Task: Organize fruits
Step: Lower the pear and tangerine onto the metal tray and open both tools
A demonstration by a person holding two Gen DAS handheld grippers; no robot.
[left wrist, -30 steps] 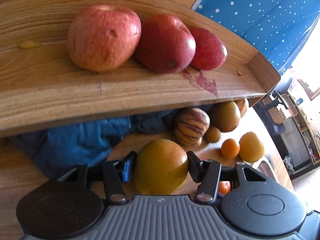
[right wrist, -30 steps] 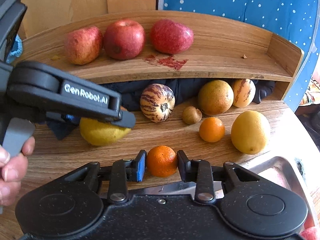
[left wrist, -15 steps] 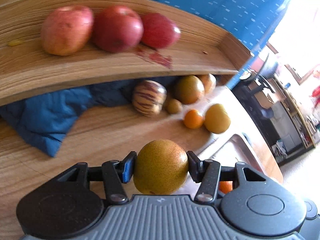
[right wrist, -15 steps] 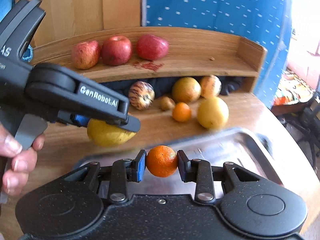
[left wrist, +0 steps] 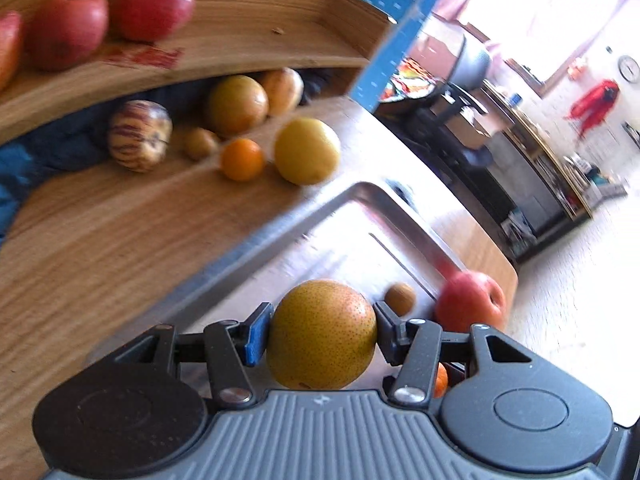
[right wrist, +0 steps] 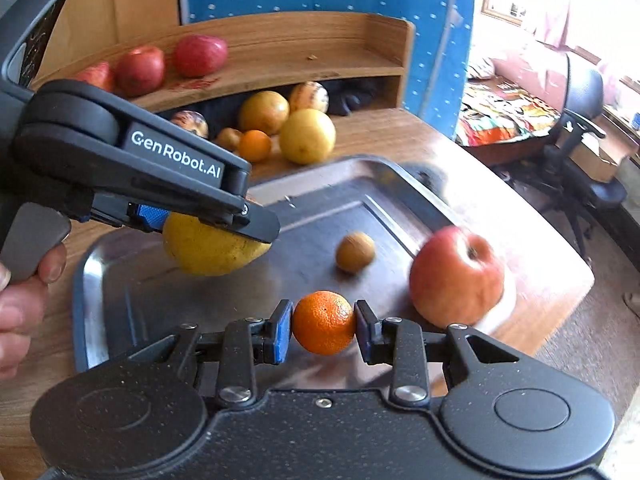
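My left gripper (left wrist: 322,334) is shut on a speckled yellow pear (left wrist: 322,332), held above the metal tray (left wrist: 360,196). From the right wrist view the same pear (right wrist: 208,252) hangs over the tray's left part (right wrist: 86,280) in the left gripper (right wrist: 216,220). My right gripper (right wrist: 324,326) is shut on a small orange tangerine (right wrist: 323,322) above the tray's near side. On the tray lie a red apple (right wrist: 456,276) and a small brown kiwi (right wrist: 355,252).
A curved wooden shelf (right wrist: 312,56) holds red apples (right wrist: 140,70) on top. Below it sit a striped melon (left wrist: 138,134), yellow and orange fruits (right wrist: 307,136) and a blue cloth (left wrist: 16,160). A hand (right wrist: 20,292) grips the left tool. An office chair (right wrist: 580,120) stands right.
Both grippers have pulled back from the shelf and swung right, over the metal tray, each carrying its fruit. The tray's apple and kiwi have come into view.
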